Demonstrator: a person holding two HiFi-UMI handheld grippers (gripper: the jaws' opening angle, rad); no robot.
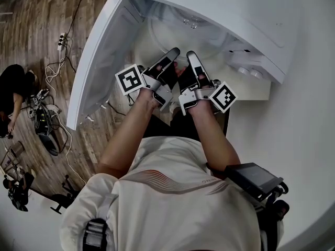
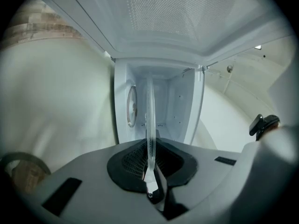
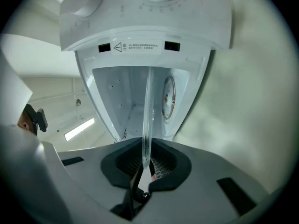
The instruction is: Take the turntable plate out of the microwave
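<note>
The clear glass turntable plate (image 1: 180, 35) lies flat at the mouth of the white microwave (image 1: 225, 9), faint in the head view. My left gripper (image 1: 171, 54) and right gripper (image 1: 191, 56) reach side by side into the opening, each shut on the plate's near rim. In the left gripper view the plate (image 2: 150, 115) shows edge-on as a thin glass line clamped between the dark pads of my left gripper (image 2: 150, 169). The right gripper view shows the same: the plate's rim (image 3: 148, 106) pinched in my right gripper (image 3: 145, 167), with the cavity behind it.
The microwave door (image 1: 99, 56) hangs open to the left. The knobs (image 1: 246, 69) sit on the panel at the right, over a white surface (image 1: 298, 129). On the wooden floor at left lie cables and a power strip (image 1: 62, 40), and a person (image 1: 13, 88) sits there.
</note>
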